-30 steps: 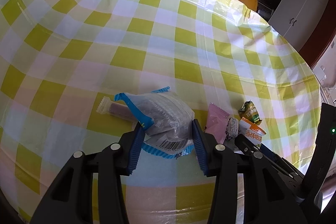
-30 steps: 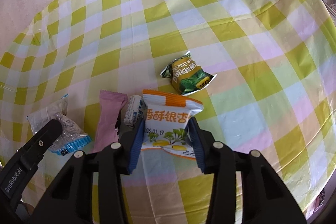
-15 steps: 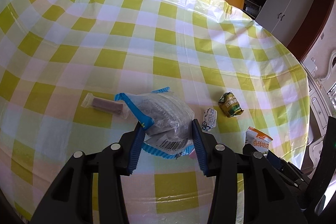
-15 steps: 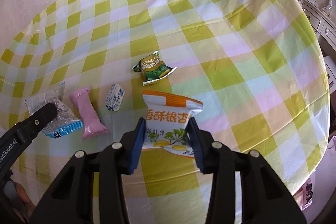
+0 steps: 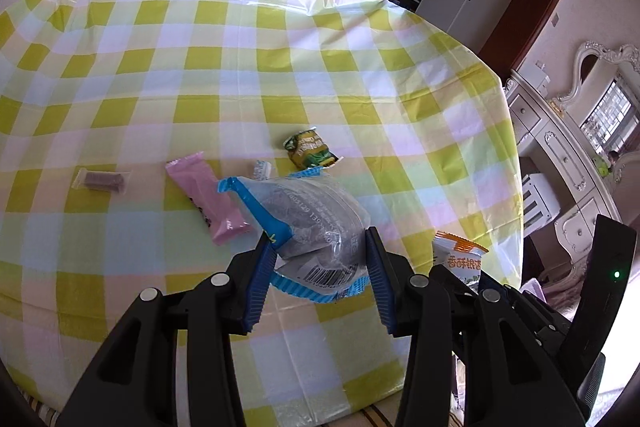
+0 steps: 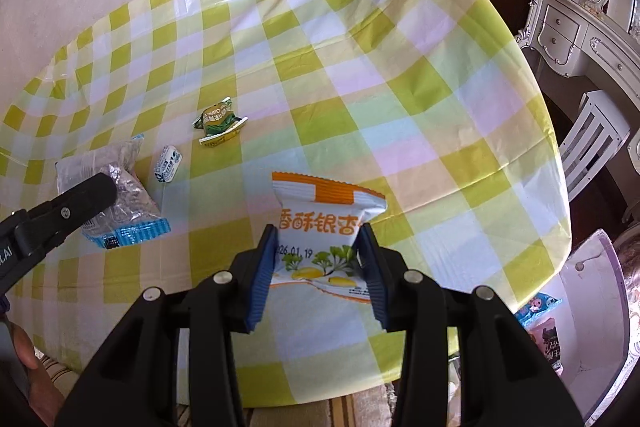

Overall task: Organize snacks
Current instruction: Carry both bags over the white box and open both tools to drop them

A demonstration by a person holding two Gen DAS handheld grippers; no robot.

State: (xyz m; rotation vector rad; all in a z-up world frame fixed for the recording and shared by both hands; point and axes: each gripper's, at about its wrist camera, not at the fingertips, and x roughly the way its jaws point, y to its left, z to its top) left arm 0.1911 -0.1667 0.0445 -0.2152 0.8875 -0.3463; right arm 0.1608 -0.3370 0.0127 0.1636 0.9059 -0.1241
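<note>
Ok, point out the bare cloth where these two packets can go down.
The tablecloth is bare right of and beyond the green packet, out to its far edge. Crowded: the near-left cluster of pink bar, small white candy and brown bar.

A table [image 5: 360,75] covered by a glossy plastic cloth checked in yellow-green, white, pale pink and pale blue fills most of both views, its far edge curving across the upper part of each frame. In the left wrist view, four snacks lie on the cloth near the centre. A small brown bar in a clear wrapper [image 5: 102,180] sits at centre left. To its right lies a pink packet [image 5: 208,197], angled. A small white packet [image 5: 262,169] lies just beyond it, and a green packet [image 5: 310,148] rests farther right.
</note>
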